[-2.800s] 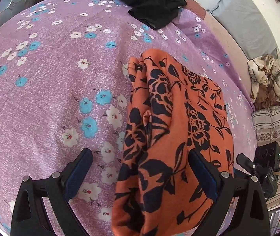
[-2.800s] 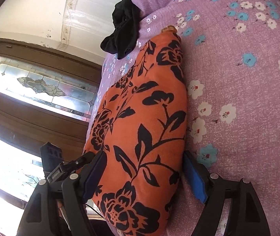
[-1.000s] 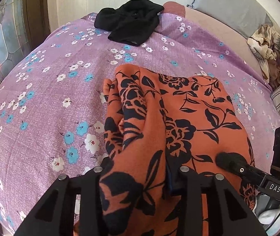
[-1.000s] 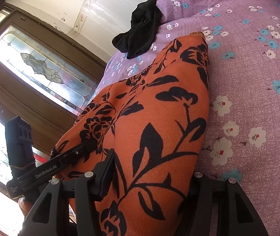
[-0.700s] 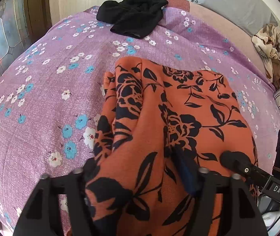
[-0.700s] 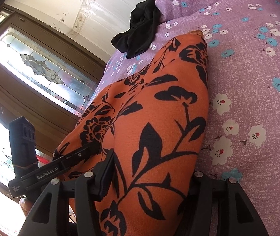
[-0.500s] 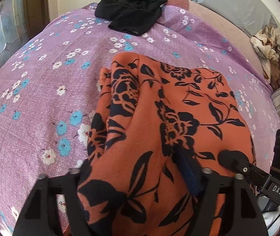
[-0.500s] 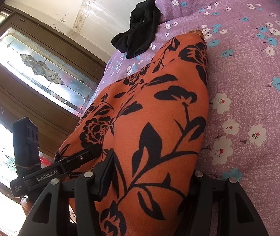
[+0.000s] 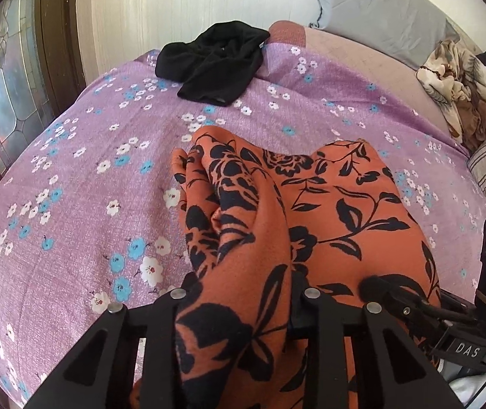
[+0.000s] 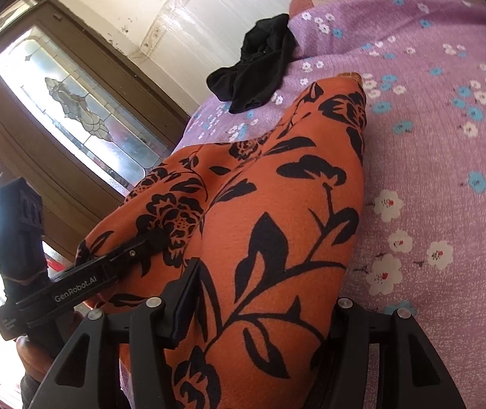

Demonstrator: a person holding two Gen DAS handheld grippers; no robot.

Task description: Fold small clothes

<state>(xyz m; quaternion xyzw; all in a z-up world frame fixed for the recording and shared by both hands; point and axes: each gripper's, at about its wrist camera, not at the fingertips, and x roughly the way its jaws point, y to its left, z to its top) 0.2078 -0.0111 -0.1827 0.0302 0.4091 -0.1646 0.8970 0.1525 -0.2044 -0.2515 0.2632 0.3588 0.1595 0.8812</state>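
My left gripper [image 9: 243,289] was closing w/ a bunched fold of the orange floral garment [image 9: 311,204] betw. its jaws; right gripper [image 10: 256,306] clamped its other edge.

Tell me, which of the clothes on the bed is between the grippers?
The orange garment with black flowers, gathered between both grippers' fingers. The black garment lies apart, untouched, at the bed's far edge.

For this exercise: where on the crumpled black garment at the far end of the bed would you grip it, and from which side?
Grip the black garment at its near hem, coming from the orange cloth's side. That edge lies flat on the purple sheet and faces the grippers; the rest is bunched.
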